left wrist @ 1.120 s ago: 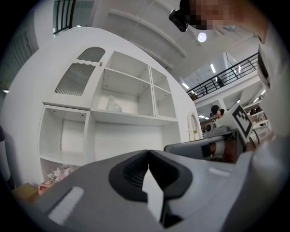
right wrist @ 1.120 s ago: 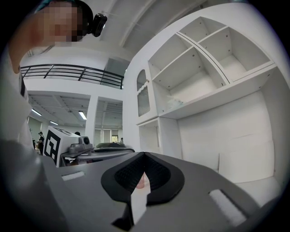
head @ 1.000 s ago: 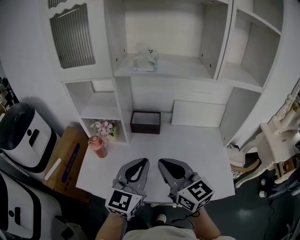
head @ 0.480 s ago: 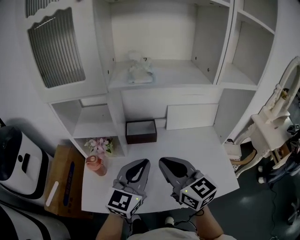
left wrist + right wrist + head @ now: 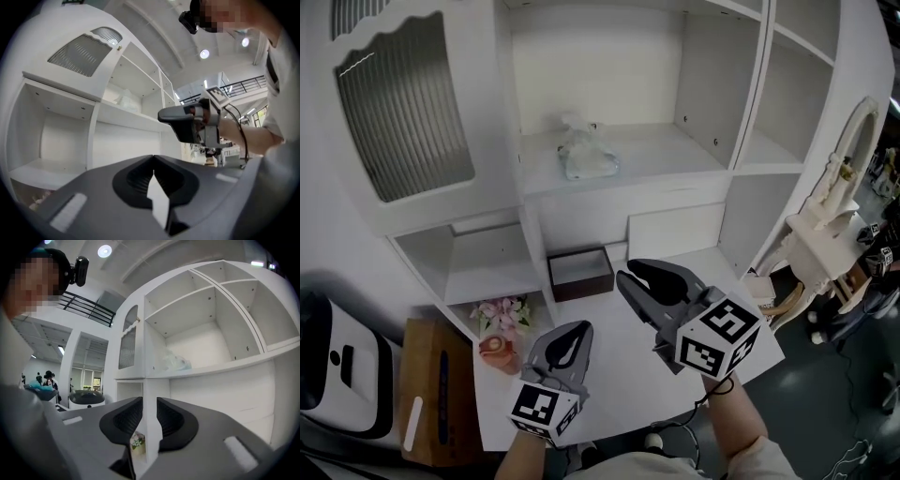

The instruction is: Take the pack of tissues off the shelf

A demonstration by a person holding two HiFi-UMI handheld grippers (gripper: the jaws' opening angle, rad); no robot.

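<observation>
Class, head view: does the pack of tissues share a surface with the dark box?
No, the pack of tissues lies on the upper shelf; the dark box stands on the desk below.

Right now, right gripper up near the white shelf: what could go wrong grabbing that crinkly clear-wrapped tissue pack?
1. The black-jawed right gripper is empty, its jaws opening but only narrowly apart. The crinkly clear-wrapped tissue pack looks wider, so they may shove it rather than straddle it.
2. The pack lies near the white shelf front edge; a sideways knock could drop it.
3. Loose wrap: a pinch on film alone may slip.
</observation>
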